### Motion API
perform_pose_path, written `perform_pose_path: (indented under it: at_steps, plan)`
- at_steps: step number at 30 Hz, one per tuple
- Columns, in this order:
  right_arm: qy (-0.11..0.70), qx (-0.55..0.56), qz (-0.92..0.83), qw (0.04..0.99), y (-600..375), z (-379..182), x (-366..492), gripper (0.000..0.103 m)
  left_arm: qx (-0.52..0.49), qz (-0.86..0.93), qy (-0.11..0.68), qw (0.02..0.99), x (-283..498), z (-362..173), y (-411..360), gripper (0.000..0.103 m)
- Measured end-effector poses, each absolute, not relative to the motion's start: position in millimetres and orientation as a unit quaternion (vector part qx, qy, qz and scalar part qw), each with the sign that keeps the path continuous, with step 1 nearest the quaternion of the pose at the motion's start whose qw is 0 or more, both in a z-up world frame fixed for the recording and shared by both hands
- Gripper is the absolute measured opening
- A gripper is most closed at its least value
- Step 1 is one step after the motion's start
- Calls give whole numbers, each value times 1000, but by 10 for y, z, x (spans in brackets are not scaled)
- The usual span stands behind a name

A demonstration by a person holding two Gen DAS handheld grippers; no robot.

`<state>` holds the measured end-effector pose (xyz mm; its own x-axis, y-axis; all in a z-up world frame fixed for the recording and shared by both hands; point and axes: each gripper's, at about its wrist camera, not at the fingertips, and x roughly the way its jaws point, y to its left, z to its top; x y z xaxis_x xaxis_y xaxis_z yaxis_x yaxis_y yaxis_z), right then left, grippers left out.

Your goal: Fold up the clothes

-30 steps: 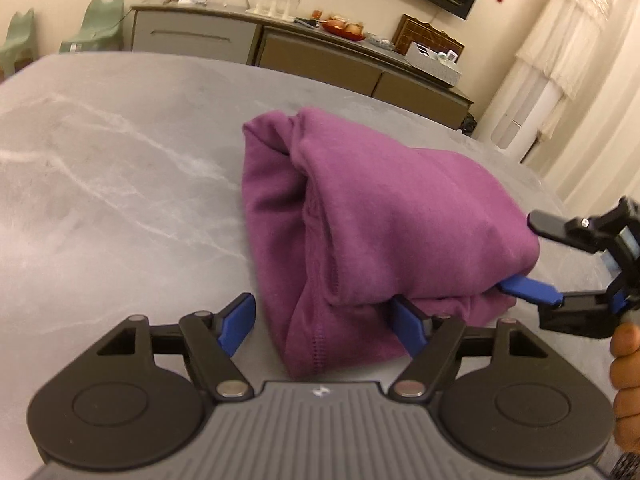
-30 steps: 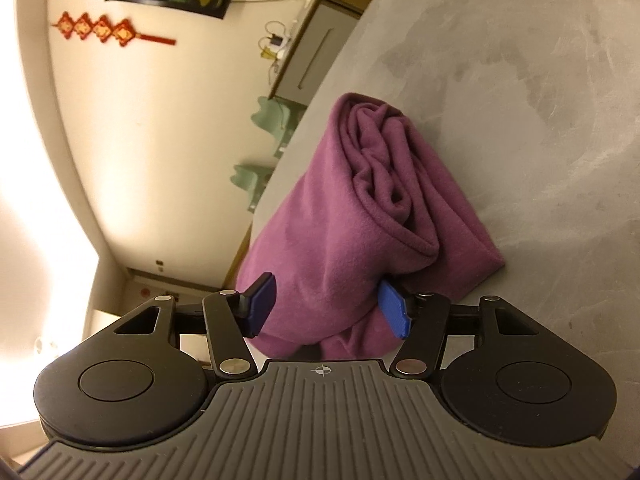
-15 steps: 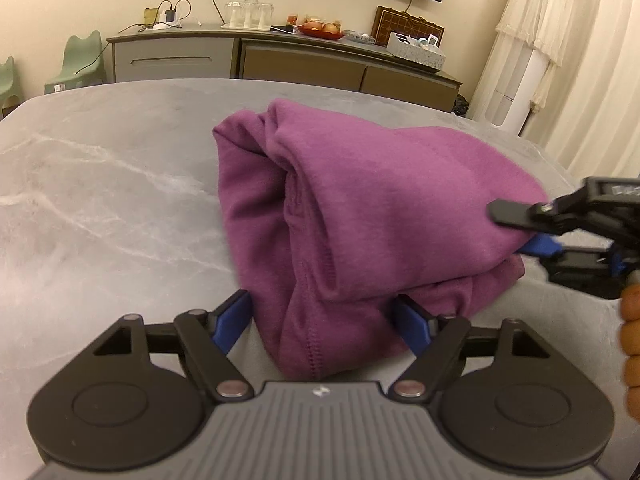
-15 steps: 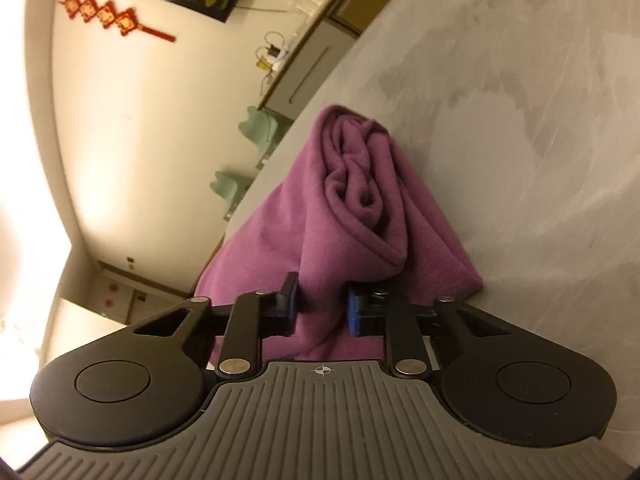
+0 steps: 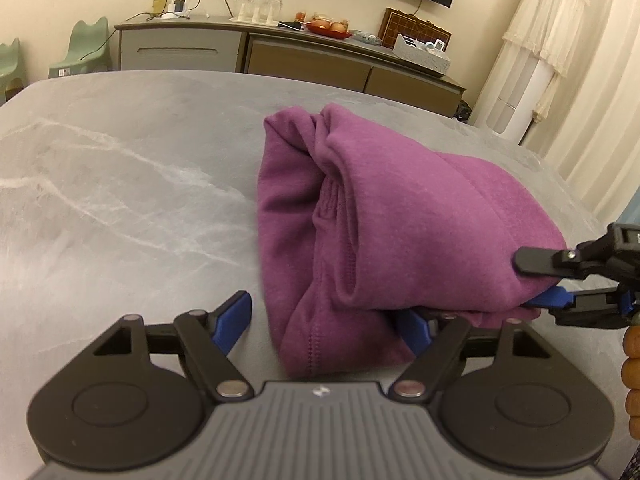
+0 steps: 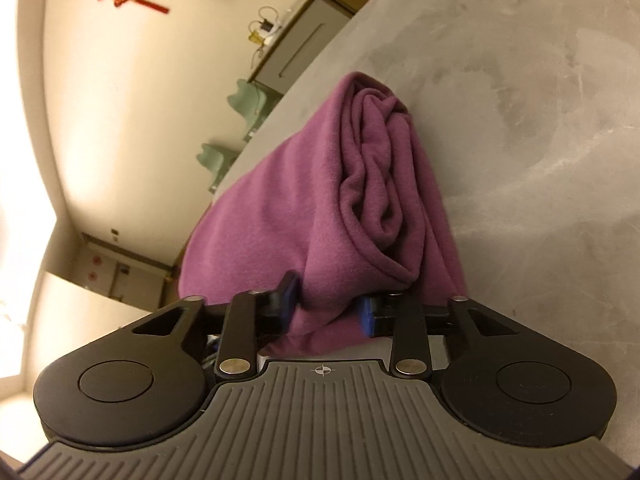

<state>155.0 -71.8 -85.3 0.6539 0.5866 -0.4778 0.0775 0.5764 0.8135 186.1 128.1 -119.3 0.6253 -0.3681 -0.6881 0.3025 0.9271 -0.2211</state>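
The purple garment [image 5: 404, 224] lies bundled on the grey tabletop [image 5: 120, 184]; the right tool [image 6: 326, 308] is clamped on its thick end, probably to steady or shift it; the left tool [image 5: 326, 318] straddles the near hem, pads spread wide.

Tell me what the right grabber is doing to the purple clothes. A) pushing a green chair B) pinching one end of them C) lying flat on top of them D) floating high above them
B: the right gripper has its two blue-tipped fingers closed in on one end of the folded purple garment, which fills the gap between them on the grey table.
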Motion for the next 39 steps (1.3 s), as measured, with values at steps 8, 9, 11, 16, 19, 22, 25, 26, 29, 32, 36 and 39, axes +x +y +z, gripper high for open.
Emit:
perform_pose_path:
  at_steps: [8,9,11,16,19,22,25,26,29,32,36,39]
  plan:
    - [371,483,138,781,-969,-1050,1554,36,-34,-193,391,900,1865,-1190,1288,81]
    - [369,494,138,775,-1021,-1082,1552,36,-35,-193,391,899,1866,-1188,1290,81]
    - [367,513,144,762,-1083,-1128,1541,37,-41,-191,394,898,1881,-1171,1300,81]
    - [361,521,156,758,-1071,-1109,1546,54,-120,-195,384,894,1889,-986,1497,79]
    - [351,525,158,759,-1071,-1058,1559,61,-187,-188,398,878,2003,-1010,1646,79]
    - [345,530,158,758,-1094,-1046,1596,65,-204,-186,405,872,2095,-1036,1589,79]
    - [351,528,158,757,-1104,-1066,1629,66,-208,-189,395,875,2125,-979,1524,79]
    - [352,529,159,756,-1110,-1073,1627,66,-214,-192,388,876,2122,-945,1527,79]
    - [347,532,165,755,-1129,-1040,1619,66,-243,-203,378,870,2139,-927,1566,79]
    - [344,528,169,758,-1142,-1029,1613,66,-253,-208,378,866,2170,-960,1561,79]
    - [354,505,169,769,-1041,-1084,1707,41,-241,-211,377,869,2180,-967,1494,71]
    - [347,481,168,787,-1026,-1000,1662,26,-228,-205,394,866,2172,-1039,1490,72]
